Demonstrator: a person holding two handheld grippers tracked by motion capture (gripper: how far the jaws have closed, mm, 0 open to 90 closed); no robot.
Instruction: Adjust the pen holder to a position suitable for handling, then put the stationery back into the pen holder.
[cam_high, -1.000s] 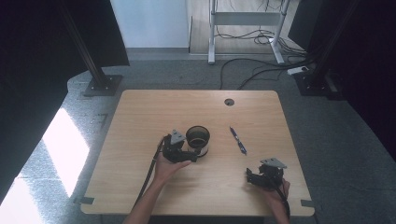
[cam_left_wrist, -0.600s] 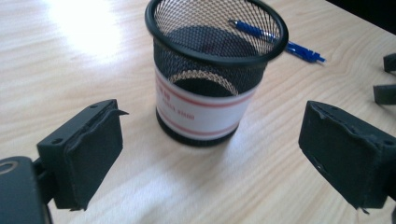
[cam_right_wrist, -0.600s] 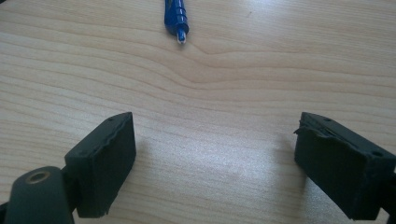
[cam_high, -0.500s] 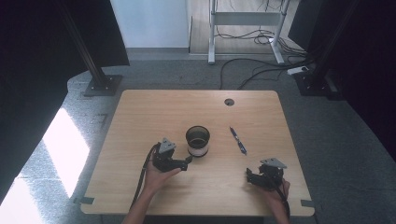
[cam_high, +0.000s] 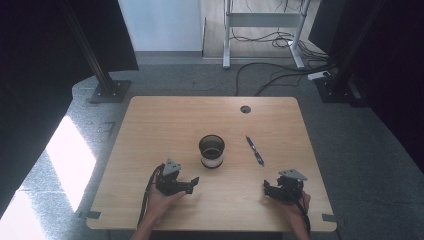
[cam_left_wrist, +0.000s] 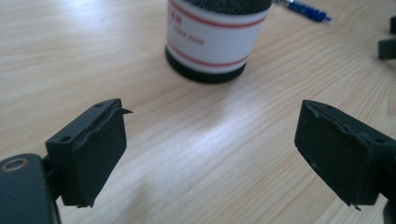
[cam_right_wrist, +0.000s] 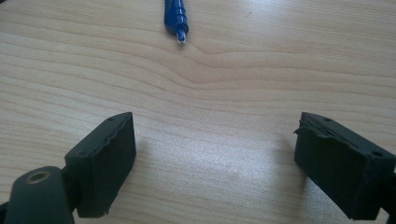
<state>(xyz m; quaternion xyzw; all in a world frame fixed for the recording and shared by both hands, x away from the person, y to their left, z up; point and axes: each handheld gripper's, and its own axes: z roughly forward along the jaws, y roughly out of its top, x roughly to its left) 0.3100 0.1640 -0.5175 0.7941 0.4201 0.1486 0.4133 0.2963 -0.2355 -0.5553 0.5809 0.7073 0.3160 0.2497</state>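
From the high view, the black mesh cylindrical cup with a white label band stands upright near the middle of the light wooden bench, and the blue ballpoint pen lies just to its right, apart from it. The left gripper rests near the front edge, below and left of the cup, touching nothing; the right gripper sits near the front right, below the pen. The likely step is getting the pen into the cup, so the right hand should approach along the pen's length and close across its barrel near the middle.

In the left gripper view, the jaws stand wide and empty, the cup ahead of them. Its label carries red stripes and a line of small red writing, too blurred to read.

In the right gripper view, the jaws are wide apart and hold nothing; the pen's tip points towards them, well ahead.
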